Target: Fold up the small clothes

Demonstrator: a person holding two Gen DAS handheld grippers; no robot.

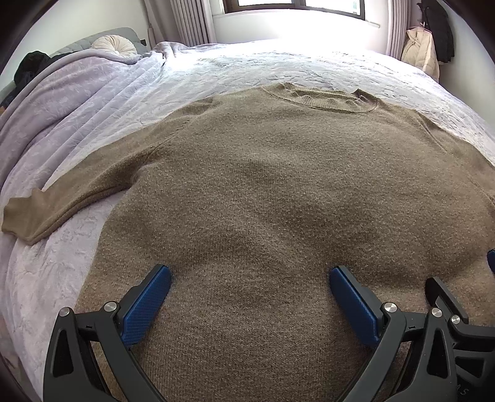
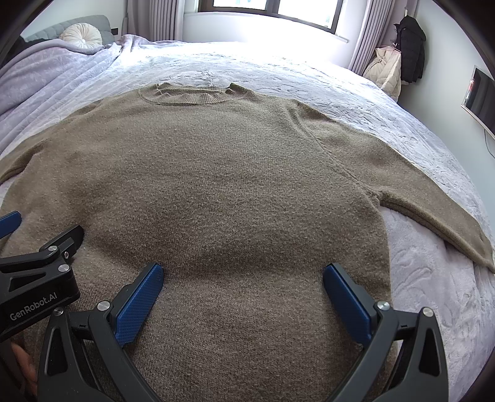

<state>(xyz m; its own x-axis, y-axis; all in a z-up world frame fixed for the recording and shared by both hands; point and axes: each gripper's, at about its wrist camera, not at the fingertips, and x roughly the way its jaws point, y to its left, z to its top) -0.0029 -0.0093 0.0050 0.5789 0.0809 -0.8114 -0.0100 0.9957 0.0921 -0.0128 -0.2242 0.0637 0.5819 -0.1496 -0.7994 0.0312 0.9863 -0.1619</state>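
Observation:
A brown knit sweater (image 1: 263,185) (image 2: 222,173) lies flat on the bed, collar away from me, both sleeves spread out to the sides. Its left sleeve (image 1: 62,198) reaches toward the left bed edge; its right sleeve (image 2: 433,201) runs out to the right. My left gripper (image 1: 250,278) hovers open over the lower body of the sweater, nothing between its blue pads. My right gripper (image 2: 243,276) is open too, above the lower middle of the sweater. The two grippers are side by side: the right one shows at the left wrist view's right edge, the left one at the right wrist view's left edge.
The bed is covered by a pale lilac quilt (image 1: 216,71) (image 2: 309,80). A round cream cushion (image 1: 113,46) sits by the grey headboard at the far left. Coats (image 2: 399,62) hang at the far right by the curtains, under a bright window (image 2: 269,12).

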